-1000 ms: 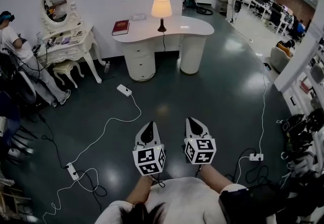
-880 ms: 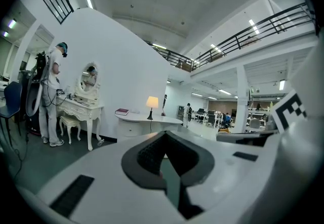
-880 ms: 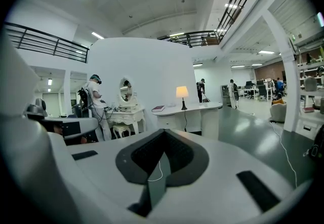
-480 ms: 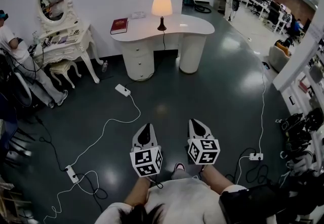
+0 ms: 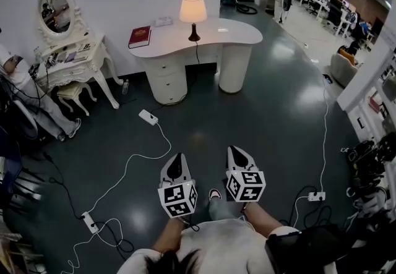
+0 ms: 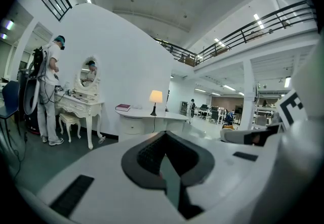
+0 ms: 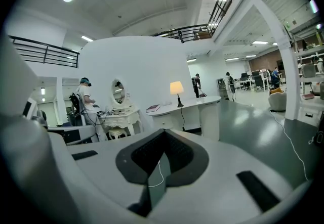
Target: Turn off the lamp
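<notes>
The lamp [image 5: 193, 13] is lit, with a cream shade on a dark stem, and stands on a white curved desk [image 5: 232, 33] against the far wall. It also shows small and glowing in the left gripper view as the lamp [image 6: 155, 97] and in the right gripper view as the lamp [image 7: 176, 88]. My left gripper [image 5: 177, 160] and right gripper [image 5: 237, 154] hang side by side over the dark floor, several steps short of the desk. Both point toward it, shut and holding nothing. The left gripper [image 6: 164, 136] and right gripper [image 7: 163, 134] show their jaws closed together.
A red book [image 5: 140, 36] lies on the desk's left end. The lamp's cord drops to a power strip [image 5: 148, 117], from which a white cable [image 5: 127, 164] trails across the floor. A white vanity table [image 5: 71, 59] with a stool stands left, a seated person [image 5: 9, 64] beside it. Another power strip [image 5: 315, 196] lies right.
Both grippers have moved forward toward the desk together. A shoe tip has come into view between them, and the seated person has slid toward the left edge.
</notes>
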Motion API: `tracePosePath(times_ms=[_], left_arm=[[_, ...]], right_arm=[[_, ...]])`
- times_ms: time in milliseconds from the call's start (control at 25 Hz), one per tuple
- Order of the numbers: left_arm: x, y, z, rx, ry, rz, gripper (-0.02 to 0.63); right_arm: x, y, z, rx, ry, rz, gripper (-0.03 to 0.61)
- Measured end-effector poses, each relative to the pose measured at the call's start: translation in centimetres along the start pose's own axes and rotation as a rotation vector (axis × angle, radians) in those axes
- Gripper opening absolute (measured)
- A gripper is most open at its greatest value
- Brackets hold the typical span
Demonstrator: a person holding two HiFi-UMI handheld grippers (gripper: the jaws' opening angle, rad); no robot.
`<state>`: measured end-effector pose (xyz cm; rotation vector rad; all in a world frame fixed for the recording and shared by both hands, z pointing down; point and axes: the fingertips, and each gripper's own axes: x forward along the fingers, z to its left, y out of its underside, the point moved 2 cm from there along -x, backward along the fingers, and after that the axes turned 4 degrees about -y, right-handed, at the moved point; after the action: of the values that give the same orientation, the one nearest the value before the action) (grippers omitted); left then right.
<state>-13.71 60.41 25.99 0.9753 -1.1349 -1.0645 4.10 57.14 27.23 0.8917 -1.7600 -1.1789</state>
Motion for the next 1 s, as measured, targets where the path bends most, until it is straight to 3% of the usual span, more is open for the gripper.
tracePosePath(times_ms=[440,1000], left_arm=[[11.2,-3.0,-1.4,0.003,-0.029,0.002,-0.003],[21.3,-4.0,-3.1,-0.009,-0.060,0.014,-0.003]], right_arm=[[9.3,-5.2,-5.9,0.009,-0.018,0.010,-0.002],[17.7,-7.0,-11.2,-0.040,-0.075,0.082,-0.002]])
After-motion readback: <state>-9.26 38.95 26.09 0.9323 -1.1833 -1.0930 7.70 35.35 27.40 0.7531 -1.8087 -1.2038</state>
